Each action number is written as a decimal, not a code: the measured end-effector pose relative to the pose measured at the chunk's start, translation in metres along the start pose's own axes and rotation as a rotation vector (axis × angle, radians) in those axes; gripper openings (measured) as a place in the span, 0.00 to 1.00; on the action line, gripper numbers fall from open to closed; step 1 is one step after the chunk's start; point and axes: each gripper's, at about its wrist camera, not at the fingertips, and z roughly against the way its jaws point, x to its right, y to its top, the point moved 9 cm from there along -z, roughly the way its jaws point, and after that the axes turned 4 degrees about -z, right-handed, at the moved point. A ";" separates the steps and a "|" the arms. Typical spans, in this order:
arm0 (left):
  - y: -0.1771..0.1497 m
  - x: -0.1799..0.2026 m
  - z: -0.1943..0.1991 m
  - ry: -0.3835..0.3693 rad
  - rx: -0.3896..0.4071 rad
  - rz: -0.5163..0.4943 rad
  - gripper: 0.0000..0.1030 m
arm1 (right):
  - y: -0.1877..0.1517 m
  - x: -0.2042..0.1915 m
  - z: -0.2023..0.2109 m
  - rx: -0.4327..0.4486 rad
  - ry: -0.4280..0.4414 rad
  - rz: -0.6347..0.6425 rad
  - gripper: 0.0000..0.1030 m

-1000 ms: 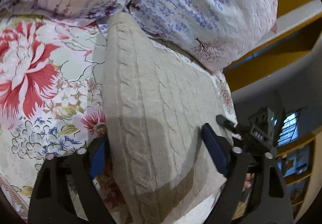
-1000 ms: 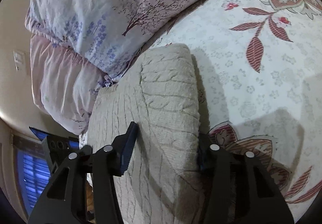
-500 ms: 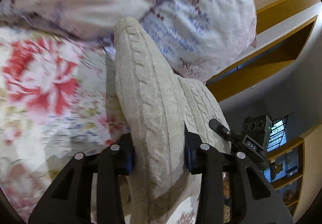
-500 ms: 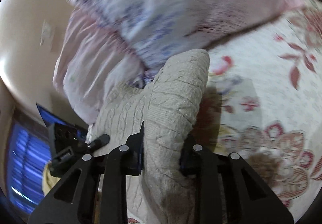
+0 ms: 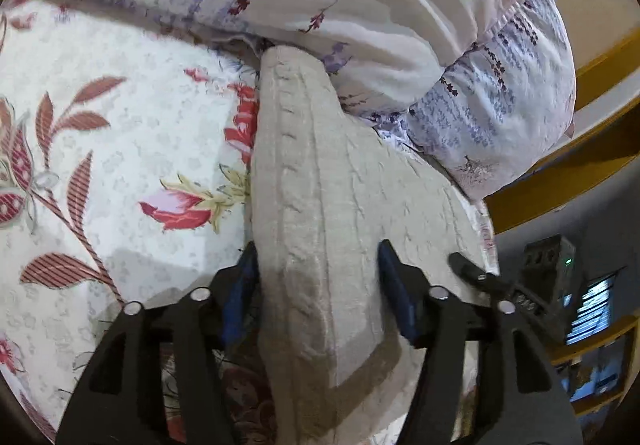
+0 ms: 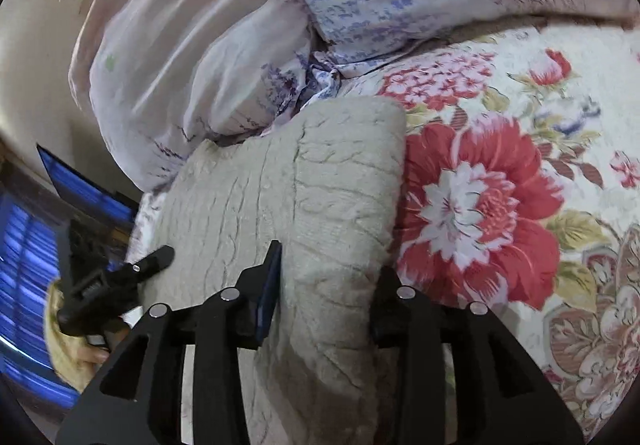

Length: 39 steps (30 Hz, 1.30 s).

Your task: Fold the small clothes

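Note:
A folded beige cable-knit sweater [image 5: 328, 213] lies on the floral bedspread [image 5: 120, 149], its far end against the pillows. My left gripper [image 5: 316, 265] straddles its left edge with the jaws part open around the bulky fold. In the right wrist view the same sweater [image 6: 320, 197] lies on the bedspread [image 6: 500, 205], and my right gripper [image 6: 328, 265] straddles its right edge, jaws likewise spread around the knit. Each gripper shows in the other's view: the right one [image 5: 492, 281] and the left one [image 6: 132, 277].
Two lilac-print pillows [image 5: 400, 25] are stacked at the head of the bed, also in the right wrist view [image 6: 280, 25]. A yellow wooden headboard rail [image 5: 568, 173] runs behind. A bright blue window [image 6: 24, 265] is off the bed's edge.
Both grippers, which had squeezed the sweater's ends and lifted it, have set it down nearer the pillows. Both pairs of jaws have widened since half a second ago.

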 end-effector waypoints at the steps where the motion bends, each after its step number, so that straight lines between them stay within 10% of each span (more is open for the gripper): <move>1: 0.000 0.002 0.003 0.026 0.010 -0.025 0.65 | 0.002 0.002 0.007 0.016 -0.001 -0.001 0.36; 9: 0.004 0.017 0.027 0.386 0.125 -0.290 0.88 | 0.007 0.008 0.032 0.108 -0.022 0.006 0.27; 12: 0.002 0.019 0.029 0.407 0.128 -0.308 0.88 | 0.005 0.010 0.031 0.148 -0.106 0.062 0.10; 20: 0.000 0.024 0.031 0.432 0.128 -0.334 0.91 | 0.008 0.021 0.018 0.145 -0.227 0.045 0.10; 28: -0.011 0.026 0.046 0.392 0.123 -0.317 0.91 | -0.006 -0.025 0.061 0.274 -0.255 0.230 0.36; 39: -0.021 0.014 0.020 0.405 0.059 -0.303 0.98 | -0.036 -0.025 0.007 0.136 -0.387 0.383 0.57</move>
